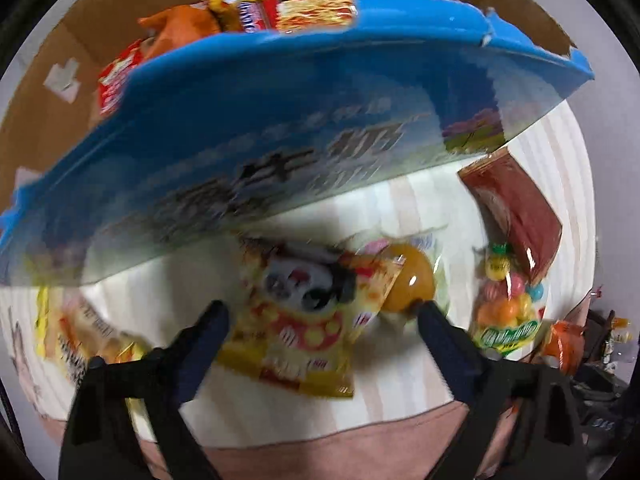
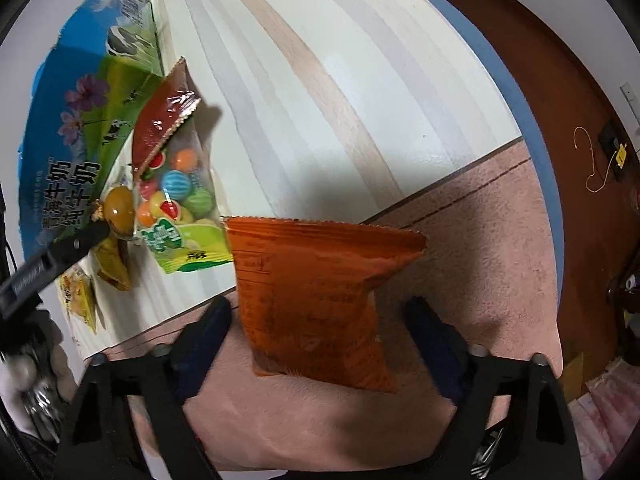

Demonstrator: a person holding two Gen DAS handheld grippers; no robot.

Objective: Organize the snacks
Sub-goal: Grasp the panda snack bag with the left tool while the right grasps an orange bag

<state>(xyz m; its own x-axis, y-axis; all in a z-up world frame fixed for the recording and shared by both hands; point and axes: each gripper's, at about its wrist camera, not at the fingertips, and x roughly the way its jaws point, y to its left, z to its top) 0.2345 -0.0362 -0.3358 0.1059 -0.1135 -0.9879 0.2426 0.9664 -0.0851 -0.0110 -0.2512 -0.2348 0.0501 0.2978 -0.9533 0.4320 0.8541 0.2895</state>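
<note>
So the snacks are spread over the striped mat right in front of the blue milk box, which makes sense, since that box with the noodle packs in it is where I'd guess they all end up.

My left gripper points down over the yellow panda packet. The fingers sit either side of it, part open, one tip right by the orange jelly cup. Nothing's pinched yet as far as I can see, though it's blurry.

My right gripper is over the orange bag, which lies half off the mat on the pink carpet. The fingers stand beside the bag's lower edges and I can't see the pads pressing, so I'd call that not grabbed either.

Next to it are the bag of fruit-coloured candy balls and a dark red packet, leaning against the box. Those are close enough together that grabbing one could drag the other.
</note>
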